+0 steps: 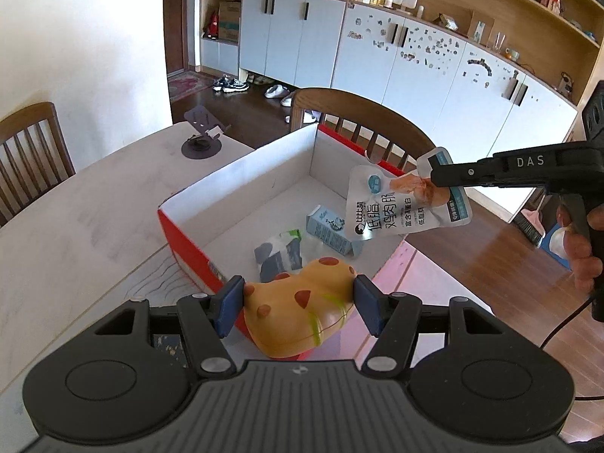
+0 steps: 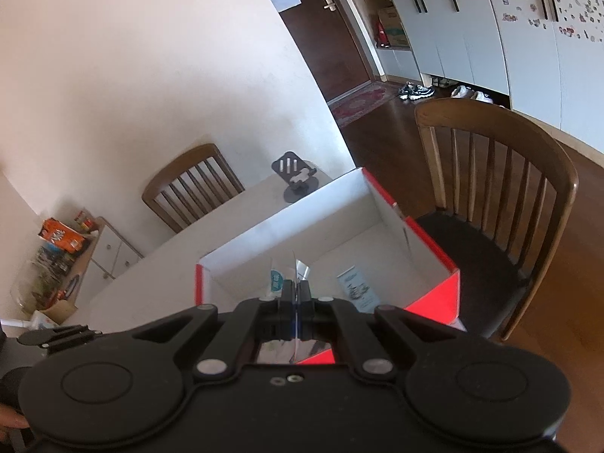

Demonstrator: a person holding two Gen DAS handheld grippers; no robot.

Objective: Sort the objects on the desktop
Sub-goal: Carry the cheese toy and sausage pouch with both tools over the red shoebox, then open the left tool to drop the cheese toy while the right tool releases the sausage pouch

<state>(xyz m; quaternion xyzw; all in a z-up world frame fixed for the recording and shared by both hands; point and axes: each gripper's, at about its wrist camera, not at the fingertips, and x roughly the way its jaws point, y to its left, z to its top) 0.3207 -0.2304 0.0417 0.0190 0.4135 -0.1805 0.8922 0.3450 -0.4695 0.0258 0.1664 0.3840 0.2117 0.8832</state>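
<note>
Snack pouch [image 1: 406,204] is hanging over the open box [image 1: 241,168], long axis pointing down, pinched at its top by the right gripper [image 1: 434,179]; left gripper [image 1: 298,298] is clamping a yellow toy [image 1: 302,309] at the near rim

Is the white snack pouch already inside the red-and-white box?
Not yet: the white snack pouch hangs from the right gripper above the red-and-white box.

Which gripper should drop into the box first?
Right, probably. The right gripper holds the pouch hanging directly over the open box; the left gripper holds the yellow toy only at the box's near edge.
</note>
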